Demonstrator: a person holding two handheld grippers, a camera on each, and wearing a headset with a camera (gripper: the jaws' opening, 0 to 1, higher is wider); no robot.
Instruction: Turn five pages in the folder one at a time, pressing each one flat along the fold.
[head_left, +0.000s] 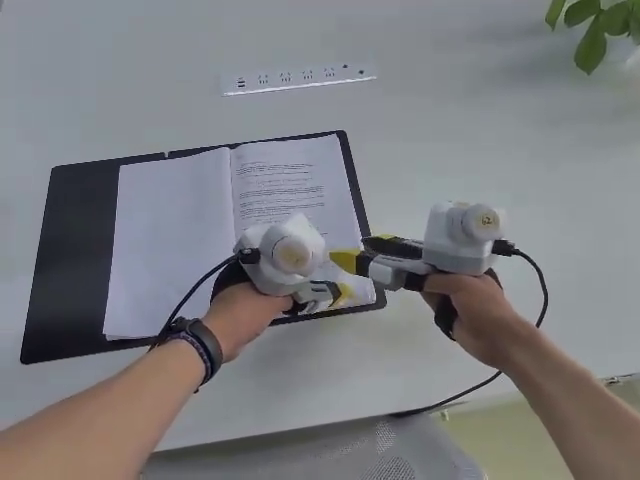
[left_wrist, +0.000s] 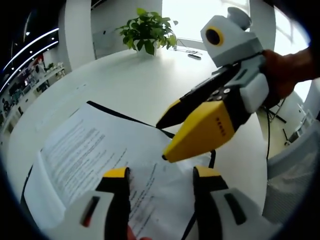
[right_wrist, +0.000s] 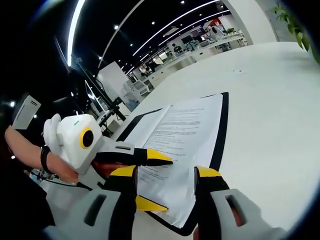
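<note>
A black folder (head_left: 60, 250) lies open on the white table, with a blank left page (head_left: 170, 240) and a printed right page (head_left: 290, 190). My left gripper (head_left: 336, 294) points right, low over the right page's near corner, and stands open. My right gripper (head_left: 348, 261) points left at the same corner, also open. In the left gripper view my own open jaws (left_wrist: 162, 175) frame the printed page (left_wrist: 85, 150), and the right gripper (left_wrist: 161, 142) comes in from the right just above the paper. The right gripper view has the page corner (right_wrist: 175, 200) between its spread yellow fingertips (right_wrist: 207, 172). Nothing is gripped.
A white power strip (head_left: 298, 77) lies on the table beyond the folder. Green plant leaves (head_left: 595, 30) hang in at the far right. The table's near edge runs just below the hands, and a grey mesh chair (head_left: 400, 450) sits under it. Cables trail from both grippers.
</note>
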